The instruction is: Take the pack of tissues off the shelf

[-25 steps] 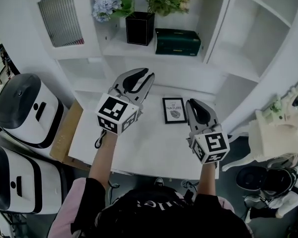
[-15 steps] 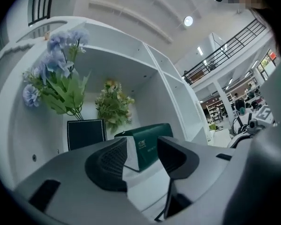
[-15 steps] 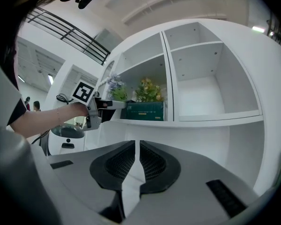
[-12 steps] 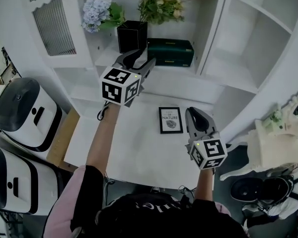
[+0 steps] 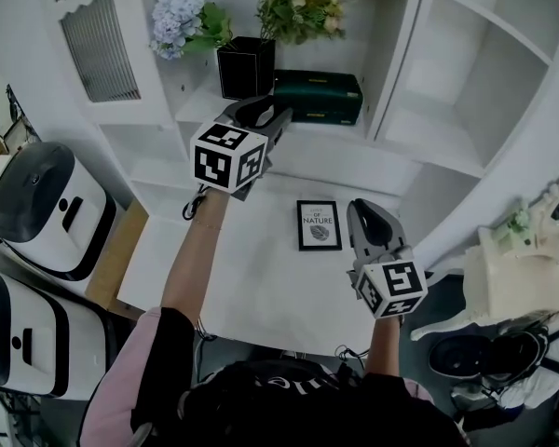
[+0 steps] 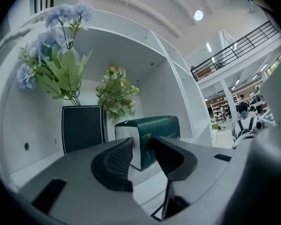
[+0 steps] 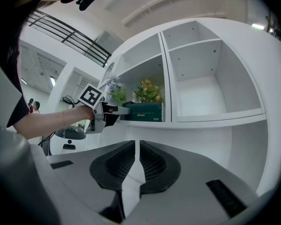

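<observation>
The person wears a black top (image 5: pixel 289 394). The left grey tongs (image 5: pixel 265 112), closing with nothing between them, and the right grey tongs (image 5: pixel 363 208) carry white cubes (image 5: pixel 228 156) with black squares.

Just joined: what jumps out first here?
The left tool reaches the white shelf, its jaws closing with the dark green rectangular tissue pack lined up in their gap, not yet pinched. Beside it stands a black square vase of blue flowers; the right tool hangs shut above the white table.
</observation>
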The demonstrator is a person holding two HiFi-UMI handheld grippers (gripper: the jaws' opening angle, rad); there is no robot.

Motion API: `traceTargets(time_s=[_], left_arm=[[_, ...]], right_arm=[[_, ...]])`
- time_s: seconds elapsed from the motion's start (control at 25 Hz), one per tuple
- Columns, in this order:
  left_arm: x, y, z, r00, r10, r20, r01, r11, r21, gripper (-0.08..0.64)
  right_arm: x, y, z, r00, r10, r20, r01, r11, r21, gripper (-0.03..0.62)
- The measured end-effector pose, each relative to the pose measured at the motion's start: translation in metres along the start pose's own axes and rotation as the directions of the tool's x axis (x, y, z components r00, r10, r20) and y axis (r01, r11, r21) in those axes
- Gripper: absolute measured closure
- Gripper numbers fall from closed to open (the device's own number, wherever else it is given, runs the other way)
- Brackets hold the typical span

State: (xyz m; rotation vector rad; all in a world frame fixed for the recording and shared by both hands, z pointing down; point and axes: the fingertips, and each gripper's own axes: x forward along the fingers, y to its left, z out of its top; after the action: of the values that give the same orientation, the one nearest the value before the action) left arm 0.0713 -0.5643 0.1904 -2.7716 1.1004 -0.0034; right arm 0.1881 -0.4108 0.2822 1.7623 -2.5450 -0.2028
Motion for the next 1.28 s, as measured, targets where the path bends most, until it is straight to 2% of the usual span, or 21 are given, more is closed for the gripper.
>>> traceTargets(time_s=[0.32,0.56,0.64,0.68,0.72,0.76,0.84,1.08,1.28], left_arm=[[-0.027,0.0,0.002,1.0,-0.019,-0.016,0.02,1.0,0.024,0.427],[-0.052,0.008,0.0,1.0,-0.014,-0.01,0.015,1.0,0.015,0.431],[-0.057,0.01,-0.001,1.0,-0.014,0.0,0.014,1.0,0.011,0.431],[-0.06,0.011,-0.001,1.0,-0.014,0.003,0.013,1.0,0.007,0.433],[-0.062,0.012,-0.002,1.0,-0.013,0.006,0.013,1.0,0.006,0.434],[-0.064,0.012,-0.002,1.0,-0.011,0.007,0.011,1.0,0.008,0.434],[-0.067,0.013,-0.003,1.0,-0.007,0.008,0.007,1.0,0.014,0.434],[-0.072,0.016,-0.005,1.0,-0.009,0.013,0.008,1.0,0.012,0.437],[-0.076,0.018,-0.006,1.0,-0.012,0.027,0.012,1.0,-0.004,0.443]], right_arm=[[0.013,0.012,0.028,0.997,0.064,0.046,-0.057,0.988,-0.143,0.528],[0.025,0.001,0.074,0.982,0.051,0.18,-0.017,0.982,-0.186,0.526],[0.033,-0.003,0.086,0.977,0.079,0.199,-0.039,0.979,-0.198,0.518],[0.04,-0.002,0.091,0.975,0.103,0.196,-0.061,0.976,-0.211,0.478],[0.047,0.0,0.095,0.974,0.126,0.188,-0.081,0.97,-0.229,0.403],[0.055,0.001,0.1,0.974,0.142,0.179,-0.095,0.964,-0.248,0.38],[0.07,0.001,0.106,0.974,0.158,0.165,-0.11,0.957,-0.269,0.38],[0.118,-0.01,0.097,0.977,0.199,0.072,-0.179,0.958,-0.224,0.364],[0.126,0.003,0.095,0.974,0.223,0.038,-0.206,0.945,-0.255,0.362]])
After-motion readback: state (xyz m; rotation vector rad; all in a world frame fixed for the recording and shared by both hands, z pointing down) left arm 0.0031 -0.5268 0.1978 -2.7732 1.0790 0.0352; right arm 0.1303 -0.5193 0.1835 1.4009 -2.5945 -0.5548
